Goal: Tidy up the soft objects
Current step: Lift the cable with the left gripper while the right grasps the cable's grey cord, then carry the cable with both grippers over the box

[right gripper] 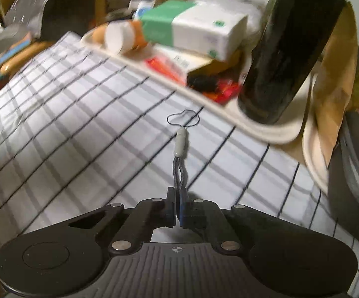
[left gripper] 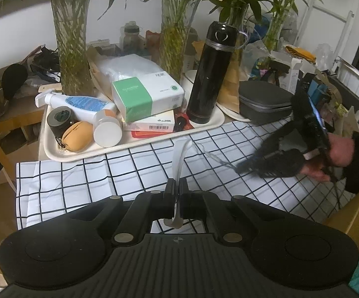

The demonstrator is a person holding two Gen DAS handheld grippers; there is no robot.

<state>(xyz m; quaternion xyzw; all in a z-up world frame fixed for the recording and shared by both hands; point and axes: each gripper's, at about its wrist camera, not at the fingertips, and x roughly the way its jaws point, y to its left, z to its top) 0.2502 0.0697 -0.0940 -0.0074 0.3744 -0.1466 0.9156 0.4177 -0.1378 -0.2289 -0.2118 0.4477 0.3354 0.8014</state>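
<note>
My left gripper (left gripper: 178, 186) is shut on the lower edge of a clear plastic bag (left gripper: 180, 159), which stands up over the black-and-white checked cloth (left gripper: 92, 181). The bag's thin transparent edge runs right toward my right gripper (left gripper: 237, 170), held by a hand at the right. In the blurred right wrist view, my right gripper (right gripper: 178, 193) is shut on a grey cord lanyard (right gripper: 178, 171). The lanyard has a grey toggle and a thin black loop and lies stretched ahead on the cloth (right gripper: 80, 124).
A cream tray (left gripper: 55, 154) behind the cloth holds a green-and-white tissue pack (left gripper: 149, 96), a black flask (left gripper: 211, 74), a spray bottle (left gripper: 80, 103), a tan pouch (left gripper: 77, 136) and a dark roll. A grey zip case (left gripper: 263, 101) and glass vases stand behind.
</note>
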